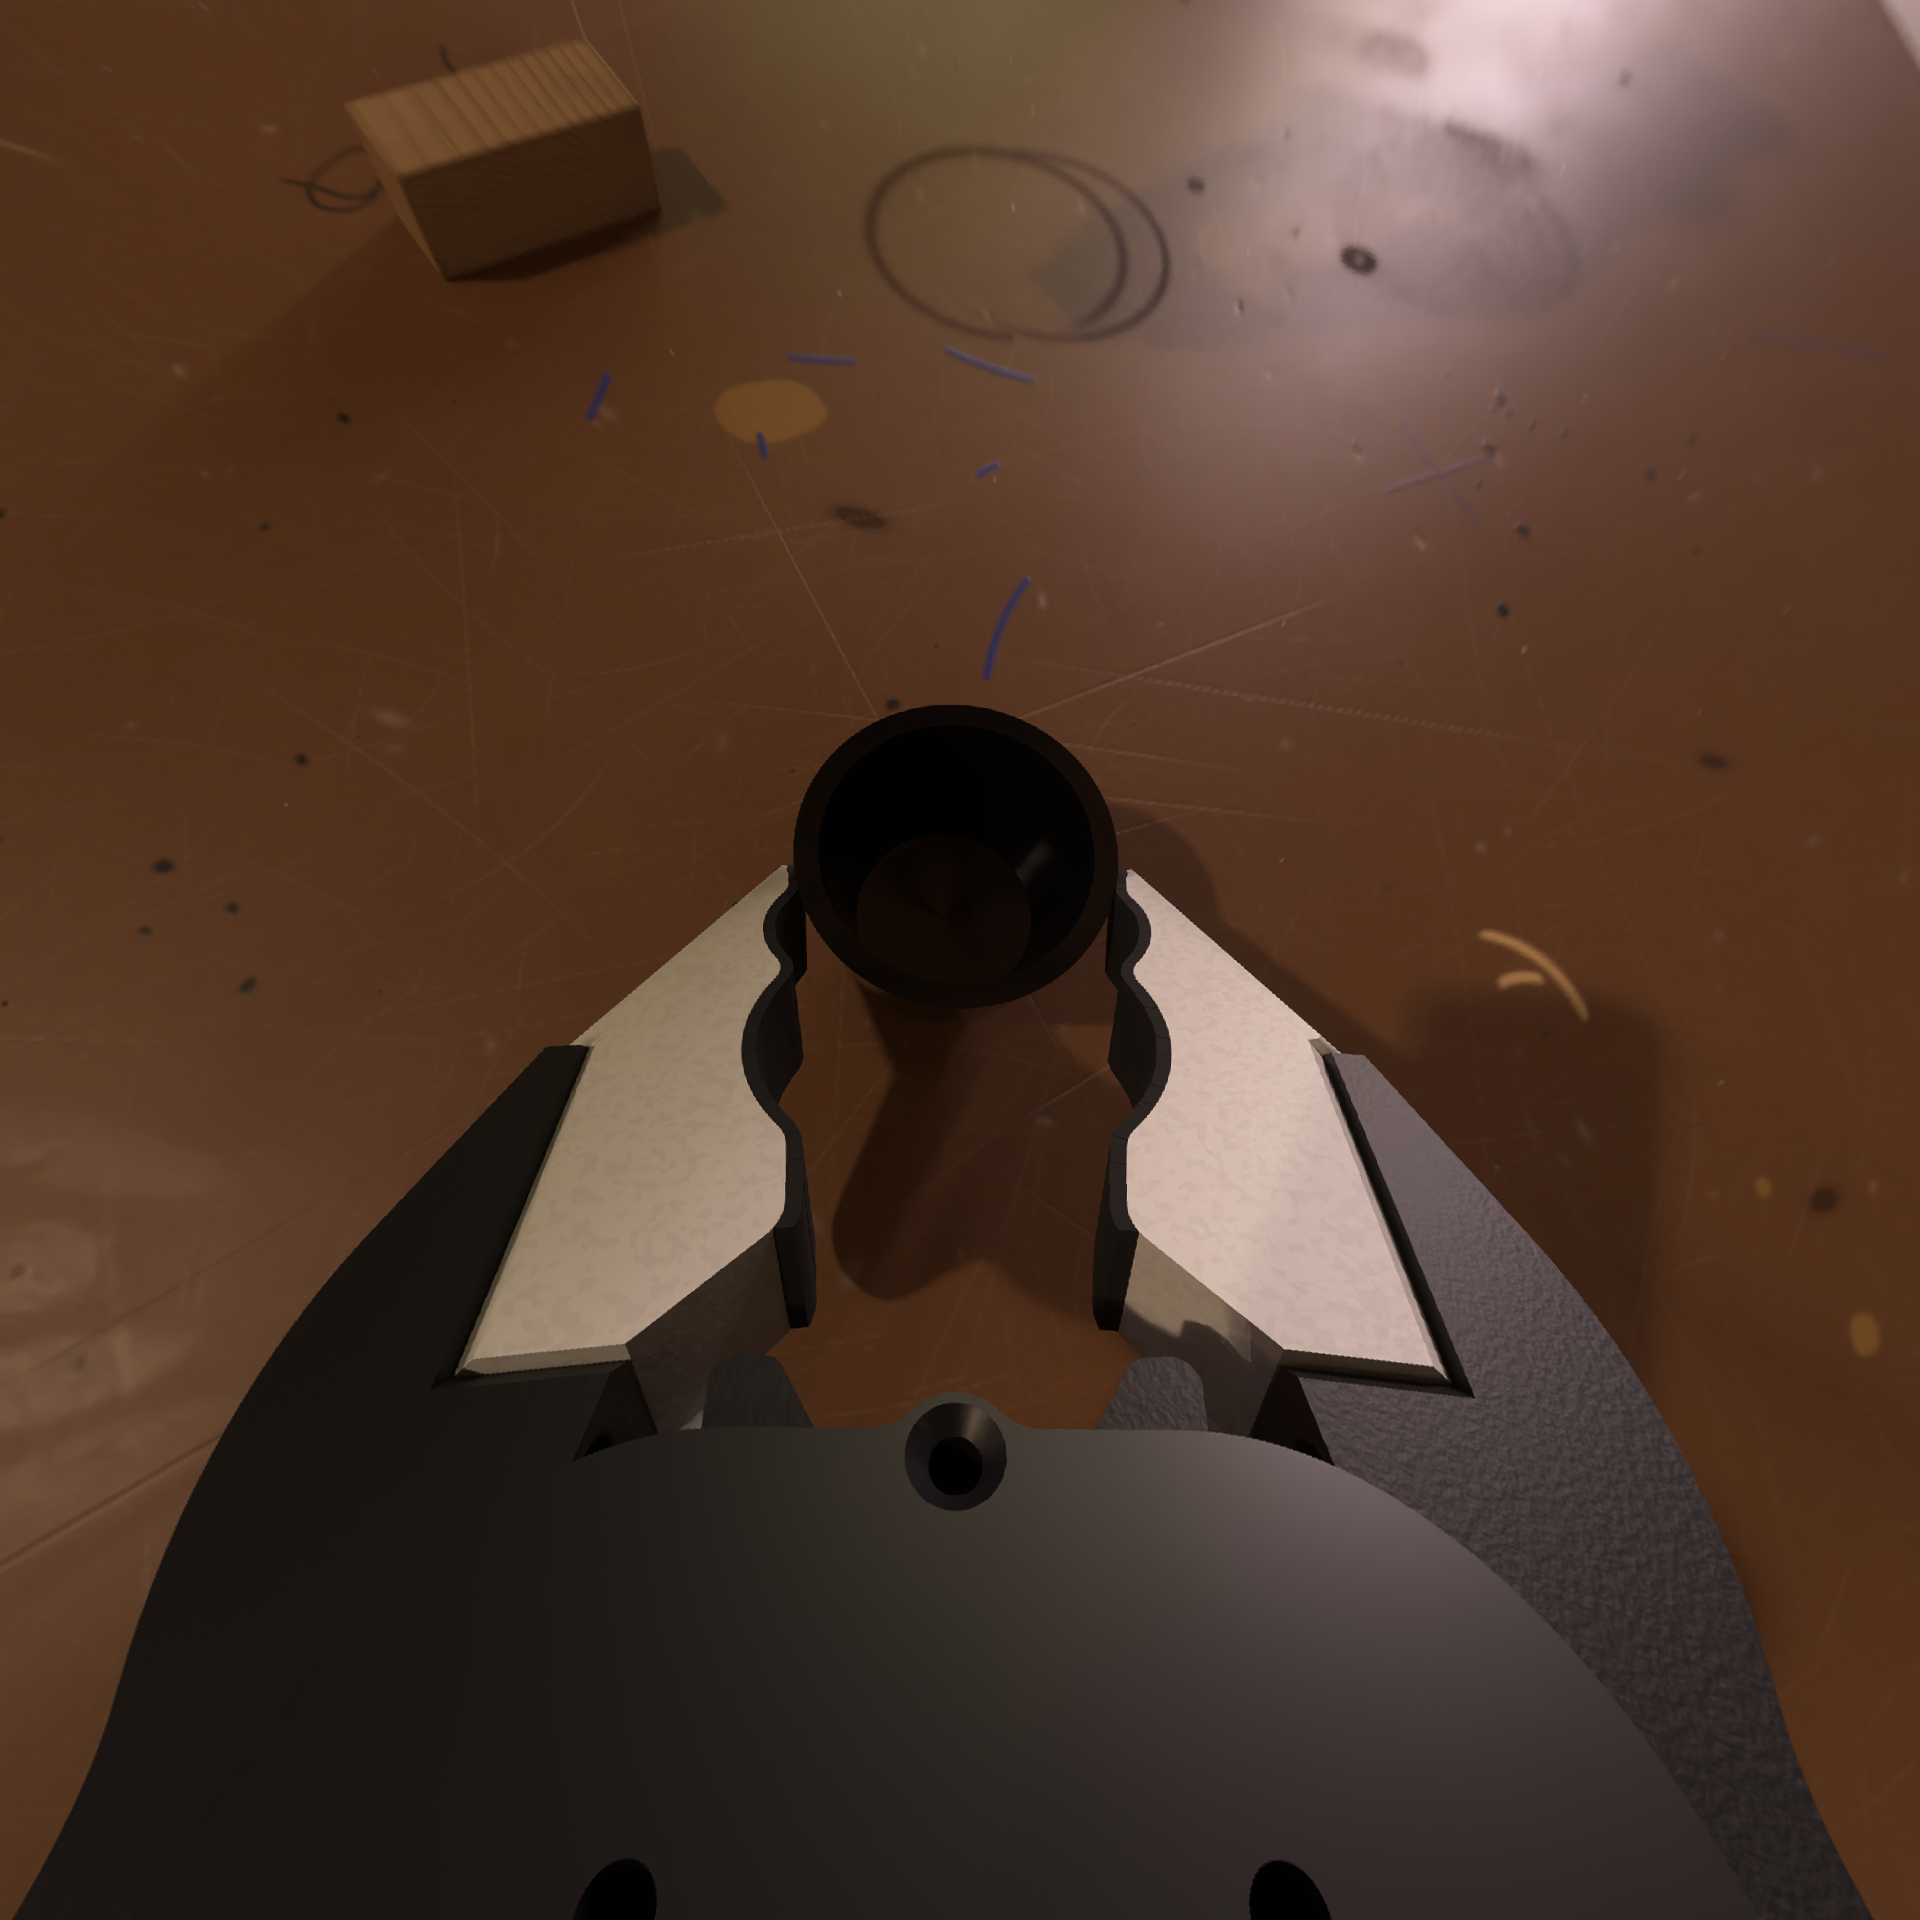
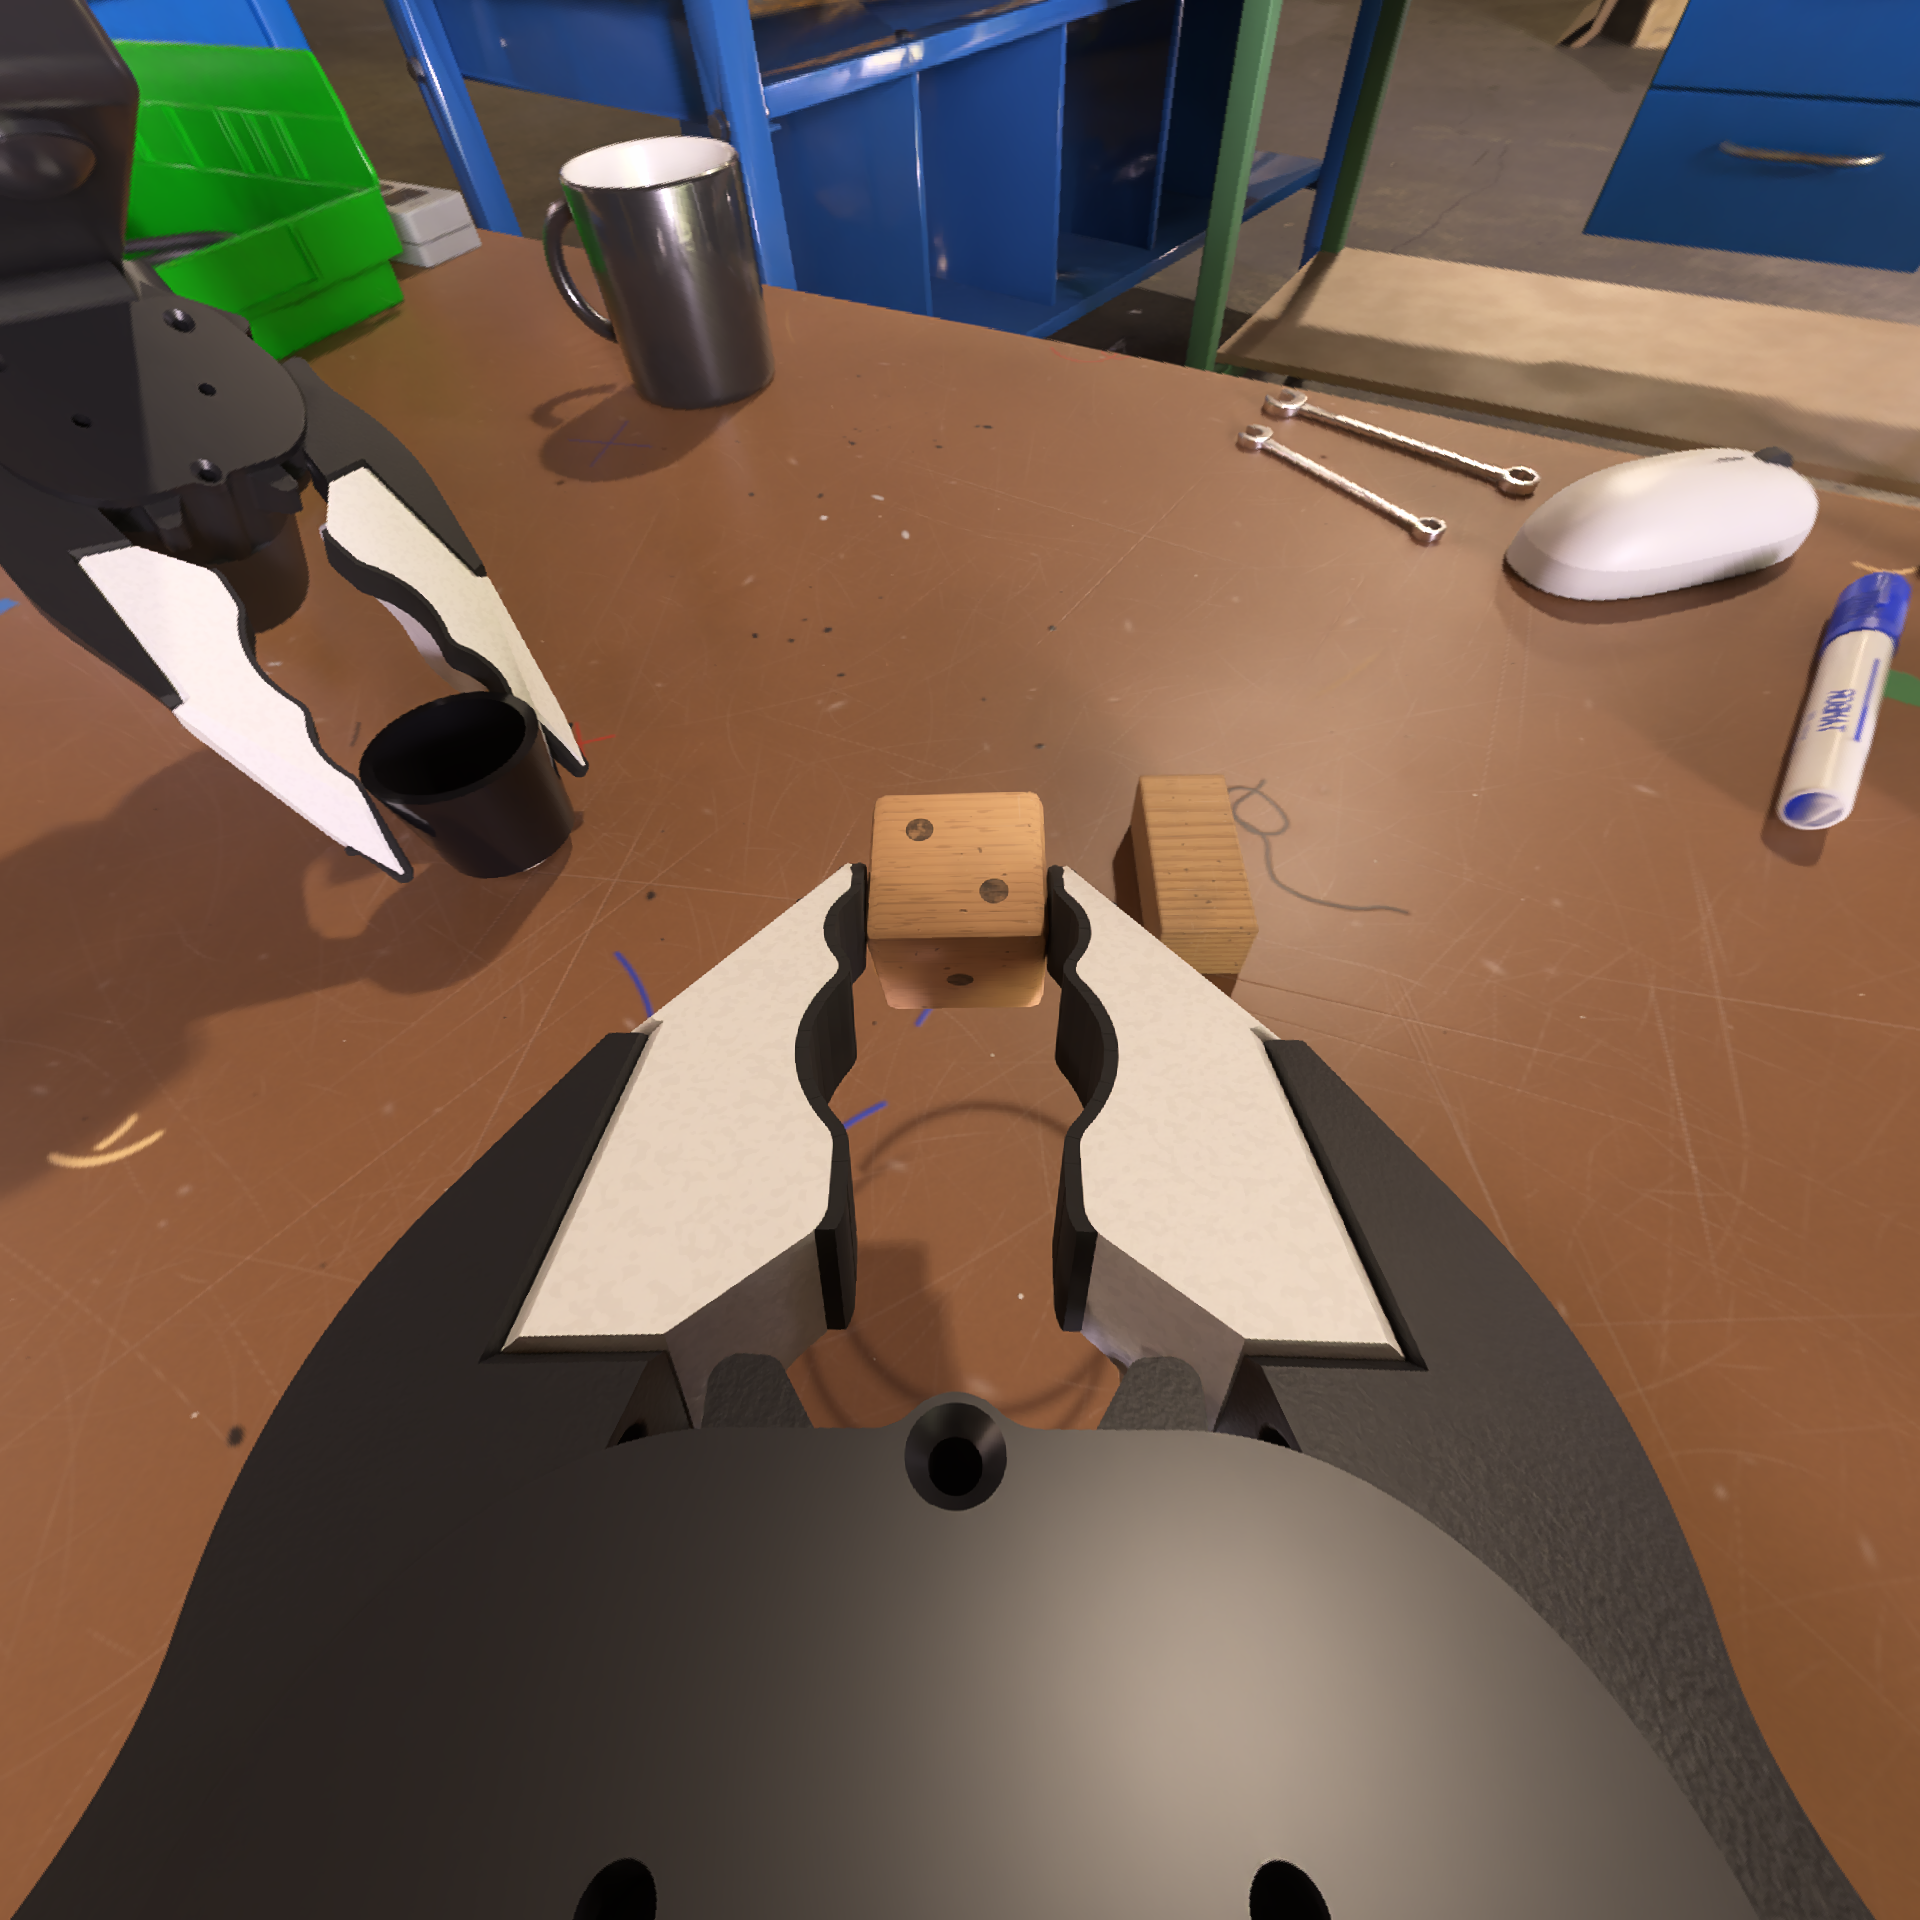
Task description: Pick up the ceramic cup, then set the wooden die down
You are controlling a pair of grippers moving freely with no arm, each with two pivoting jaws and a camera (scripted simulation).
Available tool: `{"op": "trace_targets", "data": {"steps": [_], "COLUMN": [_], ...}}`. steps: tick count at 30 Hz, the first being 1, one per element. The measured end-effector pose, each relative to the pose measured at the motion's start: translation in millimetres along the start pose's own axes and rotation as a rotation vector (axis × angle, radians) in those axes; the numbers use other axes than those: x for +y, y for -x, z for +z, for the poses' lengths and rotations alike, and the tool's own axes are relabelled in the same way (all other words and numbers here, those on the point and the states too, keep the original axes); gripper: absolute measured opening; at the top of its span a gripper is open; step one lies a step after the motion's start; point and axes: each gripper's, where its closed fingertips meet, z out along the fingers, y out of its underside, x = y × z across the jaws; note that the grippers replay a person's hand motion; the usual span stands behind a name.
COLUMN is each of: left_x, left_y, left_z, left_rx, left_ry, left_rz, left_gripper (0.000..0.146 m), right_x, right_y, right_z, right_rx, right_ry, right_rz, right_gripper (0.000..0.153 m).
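The black ceramic cup [image 1: 951, 852] stands upright between the fingertips of my left gripper [image 1: 956, 896], which touch its sides just below the rim. From the right wrist view, the left gripper [image 2: 488, 816] reaches down at the far left around the cup [image 2: 468, 790], whose base is at or just above the brown table [image 2: 1039, 623]. My right gripper [image 2: 956, 883] is shut on the wooden die [image 2: 956, 862] and holds it above the table, with its underside showing.
A wooden block [image 2: 1195, 873] lies just right of the die and shows far left in the left wrist view [image 1: 509, 156]. A metal mug [image 2: 665, 270], green bins [image 2: 260, 208], two wrenches [image 2: 1392, 468], a white mouse [image 2: 1662, 520] and a blue marker [image 2: 1839, 707] are farther off.
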Motion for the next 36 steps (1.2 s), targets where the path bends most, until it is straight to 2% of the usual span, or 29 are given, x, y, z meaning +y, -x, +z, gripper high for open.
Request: {"op": "trace_targets", "data": {"steps": [7,13,16,29,36], "left_x": [-30.5,-71.3,-81.5,-97.8,-97.3], "left_y": [-0.1,15.3,18.0,6.7,8.1], "left_z": [-20.2,-63.3,-77.4,-102.4,-109.4], "left_rx": [0.126,0.265,0.338,0.591,0.653], "left_ry": [-0.256,-0.618,-0.734,-0.907,-0.947], "left_rz": [-0.247,-0.504,-0.587,-0.669,-0.685], "left_gripper": [0.058,0.058,0.058,0.058,0.058], "right_x": [-5.8,-10.5,-8.9,4.8,7.3], "right_y": [6.1,8.3,8.7,9.3,9.2], "right_z": [-2.8,-6.0,-4.8,5.9,9.6], "right_rx": [-0.02,-0.017,-0.02,-0.042,-0.044], "right_ry": [-0.018,-0.035,-0.028,0.011,0.023], "right_rz": [-0.003,-0.016,-0.016,0.017,0.019], "right_gripper": [0.034,0.034,0.034,0.034,0.034]}}
